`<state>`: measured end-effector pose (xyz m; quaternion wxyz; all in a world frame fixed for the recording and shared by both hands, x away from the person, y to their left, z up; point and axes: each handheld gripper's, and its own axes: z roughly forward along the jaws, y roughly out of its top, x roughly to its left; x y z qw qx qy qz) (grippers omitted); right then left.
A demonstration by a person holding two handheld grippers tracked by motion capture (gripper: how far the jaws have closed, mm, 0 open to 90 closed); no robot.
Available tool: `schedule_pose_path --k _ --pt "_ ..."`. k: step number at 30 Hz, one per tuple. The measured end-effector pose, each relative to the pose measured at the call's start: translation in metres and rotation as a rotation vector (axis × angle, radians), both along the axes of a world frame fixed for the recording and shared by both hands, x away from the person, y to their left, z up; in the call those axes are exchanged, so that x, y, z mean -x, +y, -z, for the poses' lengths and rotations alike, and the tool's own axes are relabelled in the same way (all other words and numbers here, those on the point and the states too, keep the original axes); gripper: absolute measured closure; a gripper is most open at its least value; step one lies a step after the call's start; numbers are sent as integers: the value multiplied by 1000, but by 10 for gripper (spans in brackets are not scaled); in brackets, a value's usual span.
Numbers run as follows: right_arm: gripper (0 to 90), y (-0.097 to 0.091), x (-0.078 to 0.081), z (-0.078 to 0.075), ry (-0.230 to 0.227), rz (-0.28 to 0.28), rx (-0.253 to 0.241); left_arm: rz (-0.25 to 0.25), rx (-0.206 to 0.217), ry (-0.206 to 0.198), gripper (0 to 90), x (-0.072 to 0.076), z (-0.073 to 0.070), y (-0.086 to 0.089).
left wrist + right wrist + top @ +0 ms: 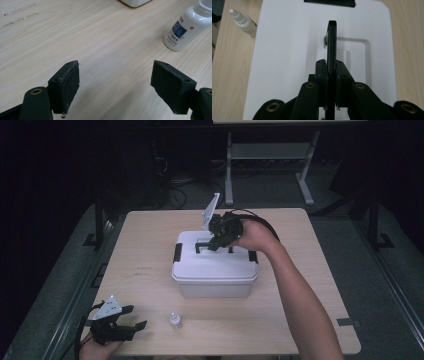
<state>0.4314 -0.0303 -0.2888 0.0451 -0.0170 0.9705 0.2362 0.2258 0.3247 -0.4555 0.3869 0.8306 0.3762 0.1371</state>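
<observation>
Since the box (215,265) is lifted by its handle (331,42), the right gripper (331,70) is clamped there, fingers pinched tight. Well apart on the surface (150,250), the left gripper (115,85) is kept wide open and empty near the bottle (186,27).

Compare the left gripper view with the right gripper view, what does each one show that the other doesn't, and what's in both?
Left gripper view alone: the left gripper, its fingers wide apart over bare table with nothing between them, and the blue label on the bottle.

Right gripper view alone: the right gripper shut on the black handle standing up from the white lid, plus a black latch at the lid's far edge.

Both: the bottle, the wooden table and a part of the white box.
</observation>
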Motion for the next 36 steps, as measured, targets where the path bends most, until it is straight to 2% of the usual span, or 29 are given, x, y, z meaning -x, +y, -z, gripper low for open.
schedule_pose_path --k 1,11,36 --pt "828 0 -1 0 17 8 -7 0 1 0 228 0 0 0" --pt "837 1 -3 -1 33 20 -19 1 1 1 228 -1 0 1" --pt "839 7 1 -17 24 8 -59 0 3 -3 228 0 -1 1"
